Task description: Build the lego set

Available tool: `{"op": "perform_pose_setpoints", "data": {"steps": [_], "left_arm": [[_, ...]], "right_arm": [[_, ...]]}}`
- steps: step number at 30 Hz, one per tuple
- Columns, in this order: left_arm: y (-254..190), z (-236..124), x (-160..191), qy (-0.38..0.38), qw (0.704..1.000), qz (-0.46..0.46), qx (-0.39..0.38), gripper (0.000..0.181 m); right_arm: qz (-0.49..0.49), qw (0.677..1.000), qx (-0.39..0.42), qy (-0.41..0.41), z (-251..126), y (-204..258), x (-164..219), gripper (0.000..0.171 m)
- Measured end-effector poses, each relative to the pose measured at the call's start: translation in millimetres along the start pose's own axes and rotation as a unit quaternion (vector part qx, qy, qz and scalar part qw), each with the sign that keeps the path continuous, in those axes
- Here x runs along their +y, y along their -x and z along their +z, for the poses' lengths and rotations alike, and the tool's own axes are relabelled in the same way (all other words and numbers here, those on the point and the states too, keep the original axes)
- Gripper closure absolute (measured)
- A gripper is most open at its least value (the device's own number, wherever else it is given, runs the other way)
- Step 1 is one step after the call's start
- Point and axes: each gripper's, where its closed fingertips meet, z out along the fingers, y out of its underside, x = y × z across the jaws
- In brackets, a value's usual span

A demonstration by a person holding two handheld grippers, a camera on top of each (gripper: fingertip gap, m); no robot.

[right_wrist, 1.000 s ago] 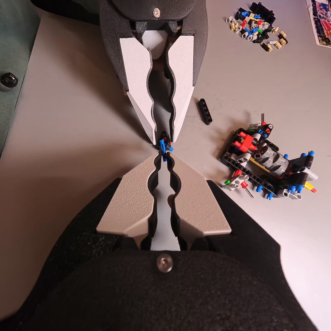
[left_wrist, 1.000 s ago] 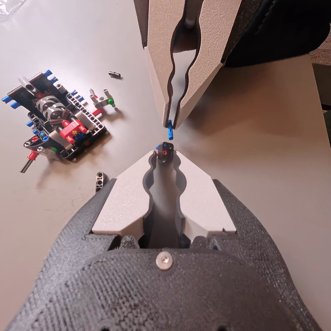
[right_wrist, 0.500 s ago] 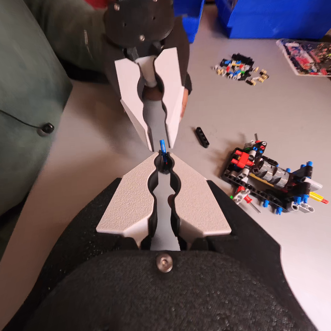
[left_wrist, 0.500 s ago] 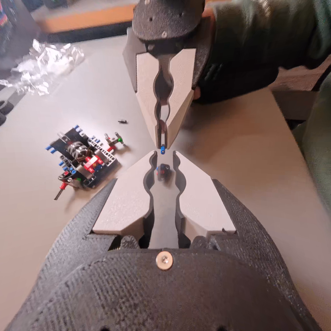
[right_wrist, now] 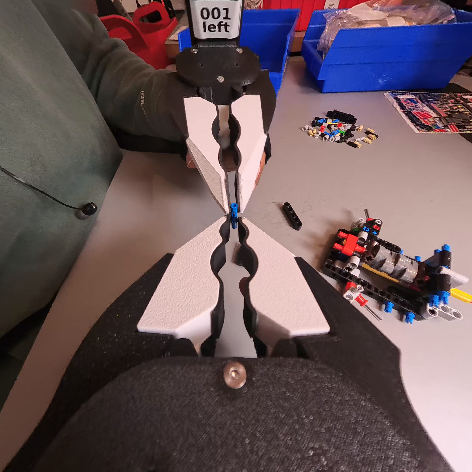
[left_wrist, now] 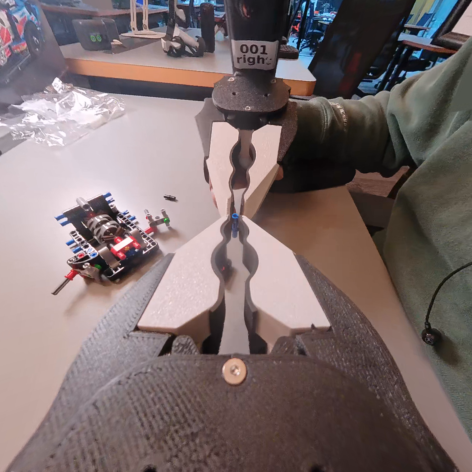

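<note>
Left wrist view: the left gripper (left_wrist: 235, 219) and right gripper (left_wrist: 236, 208) meet tip to tip above the grey counter (left_wrist: 153, 153). A small blue plastic pin (right_wrist: 233, 215) stands between both pairs of fingers; the right gripper looks clenched on it, while whether the left also grips it I cannot tell. A small dark piece (left_wrist: 226, 267) lies on the counter below. The half-built black, grey and red lego chassis (left_wrist: 107, 238) sits left, well apart. Judging by the far pile of loose small parts (right_wrist: 339, 130) and a black beam (right_wrist: 292, 215), much building remains. The counter's near edge is close to the person's sleeve; open room lies left.
</note>
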Motion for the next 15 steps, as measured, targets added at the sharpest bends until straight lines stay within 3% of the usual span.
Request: {"op": "perform_pose_setpoints", "data": {"steps": [8,15], "left_arm": [[20,-13,-16,-0.061,0.994,-0.093,-0.003,0.165],[18,-9,-14,-0.049,0.997,-0.055,-0.025,0.166]], "right_arm": [[0.045,0.996,0.021,-0.073,-9,-15,-19,0.168],[0.119,0.979,0.004,-0.165,-17,-20,-44,0.168]]}}
